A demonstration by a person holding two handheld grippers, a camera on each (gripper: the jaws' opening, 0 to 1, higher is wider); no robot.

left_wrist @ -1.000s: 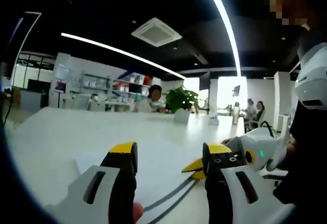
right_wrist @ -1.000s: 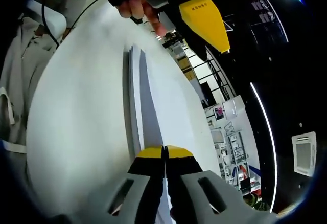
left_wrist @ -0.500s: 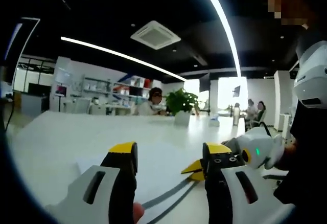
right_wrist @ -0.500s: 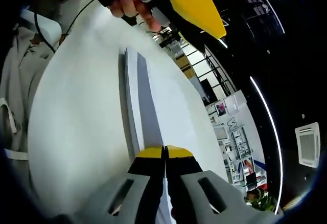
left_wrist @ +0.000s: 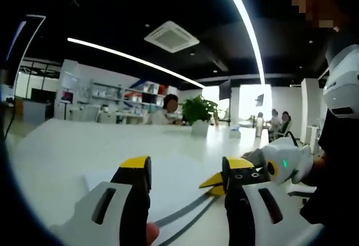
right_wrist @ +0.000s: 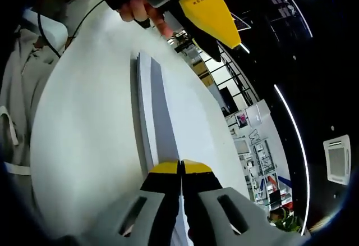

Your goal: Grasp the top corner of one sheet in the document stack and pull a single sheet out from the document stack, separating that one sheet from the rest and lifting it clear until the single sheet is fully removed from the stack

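Right gripper pinching 1 sheet at the stack's corner, left gripper waiting open.

The right gripper has its jaws pressed together on the single sheet, raised off the document stack just left of the jaws. The left gripper, jaws wide apart and empty, hovers over the table, apparently to steady the remainder.

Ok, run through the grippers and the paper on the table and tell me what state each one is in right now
left gripper: open, jaws apart above the stack.
right gripper: shut on the edge of a sheet.
top sheet: lifted at the gripped end, gap beneath it.
document stack: flat on the white table.
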